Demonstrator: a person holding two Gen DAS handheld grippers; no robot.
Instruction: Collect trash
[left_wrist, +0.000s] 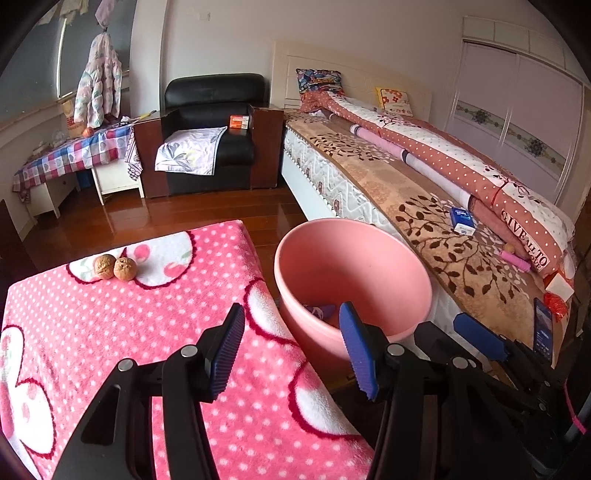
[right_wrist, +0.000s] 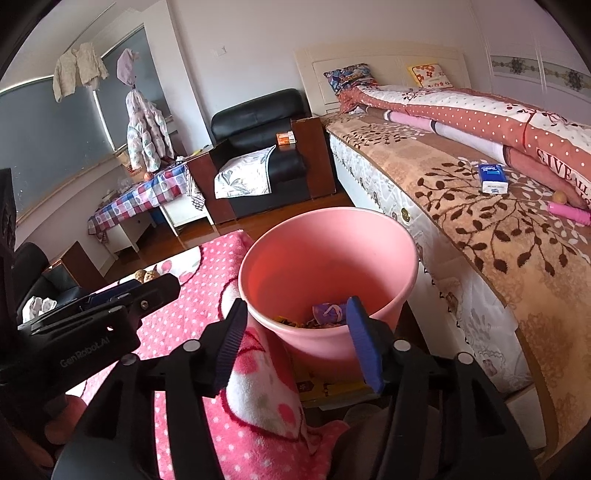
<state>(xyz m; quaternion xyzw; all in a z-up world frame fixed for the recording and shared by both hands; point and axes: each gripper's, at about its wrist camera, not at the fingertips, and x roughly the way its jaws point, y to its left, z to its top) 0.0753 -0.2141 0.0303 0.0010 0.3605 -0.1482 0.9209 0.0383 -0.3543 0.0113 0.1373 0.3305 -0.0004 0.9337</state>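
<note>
With both tools empty, right tool (right_wrist: 295, 343) and left tool (left_wrist: 291, 354) spread apart by the bin (right_wrist: 402, 236), we judge the walnuts (left_wrist: 114, 267) next.

The left gripper (left_wrist: 291, 350) and right gripper (right_wrist: 295, 341) are glossy black plastic, each with ribbed blue pads (left_wrist: 356, 350), silver screw heads (left_wrist: 125, 365) and grey "GenRobot.AI" lettering (right_wrist: 85, 357).
</note>
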